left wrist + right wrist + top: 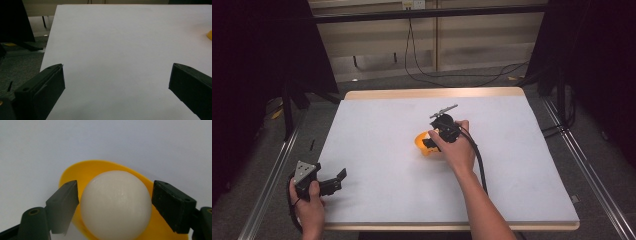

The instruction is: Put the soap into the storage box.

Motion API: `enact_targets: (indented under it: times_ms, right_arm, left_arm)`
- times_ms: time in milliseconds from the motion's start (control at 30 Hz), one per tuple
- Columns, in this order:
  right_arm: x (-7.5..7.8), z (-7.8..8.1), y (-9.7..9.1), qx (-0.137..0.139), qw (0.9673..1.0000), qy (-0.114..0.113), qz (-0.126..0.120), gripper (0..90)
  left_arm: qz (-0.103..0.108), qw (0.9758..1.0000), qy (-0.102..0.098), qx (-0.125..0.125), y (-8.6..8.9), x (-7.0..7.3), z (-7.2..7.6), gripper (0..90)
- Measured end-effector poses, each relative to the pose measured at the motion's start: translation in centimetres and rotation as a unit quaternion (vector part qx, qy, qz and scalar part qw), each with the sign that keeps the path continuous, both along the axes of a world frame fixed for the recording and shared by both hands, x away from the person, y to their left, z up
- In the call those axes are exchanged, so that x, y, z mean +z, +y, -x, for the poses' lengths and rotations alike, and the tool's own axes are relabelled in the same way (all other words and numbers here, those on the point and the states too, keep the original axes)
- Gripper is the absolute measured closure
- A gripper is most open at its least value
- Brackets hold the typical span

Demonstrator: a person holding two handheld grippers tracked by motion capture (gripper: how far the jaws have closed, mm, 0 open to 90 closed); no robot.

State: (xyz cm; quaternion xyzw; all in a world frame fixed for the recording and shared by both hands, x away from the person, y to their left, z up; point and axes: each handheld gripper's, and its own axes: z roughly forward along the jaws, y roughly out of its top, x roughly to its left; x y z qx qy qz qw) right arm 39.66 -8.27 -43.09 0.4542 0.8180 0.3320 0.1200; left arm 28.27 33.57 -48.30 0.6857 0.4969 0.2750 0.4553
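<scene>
A white ball (116, 203) lies in a shallow yellow bowl (105, 167) on the white table top. My right gripper (115, 192) has its jaws narrowed to the ball's width, one pressed against each side of it. In the high view the right gripper (430, 143) points down and left into the yellow bowl (419, 142) near the table's middle, with a hand around it. My left gripper (339, 180) rests at the near left corner, jaws wide apart. In its own view the left gripper (116, 77) holds nothing, and the yellow bowl's edge (209, 35) peeks in at the right.
The white table top (377, 125) has a wooden rim at front and back. Metal rails (272, 175) run along both sides on the grey floor. Black cables (422, 70) lie on the floor beyond the far edge. Dark stands flank the table.
</scene>
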Motion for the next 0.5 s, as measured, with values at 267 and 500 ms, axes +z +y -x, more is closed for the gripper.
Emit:
enact_targets:
  times_ms: [267, 500]
  right_arm:
    - [0.6, 0.5, -1.0, 0.006, 0.9999, -0.011, -0.003, 15.0]
    - [1.1, 1.3, -2.4, 0.021, 0.9990, -0.018, -0.036, 8.2]
  left_arm:
    - [0.002, 1.0000, 0.001, 0.001, 0.0, 0.0, 0.0, 0.3]
    - [0.001, 1.0000, 0.001, 0.002, -0.1, 0.0, 0.0, 0.3]
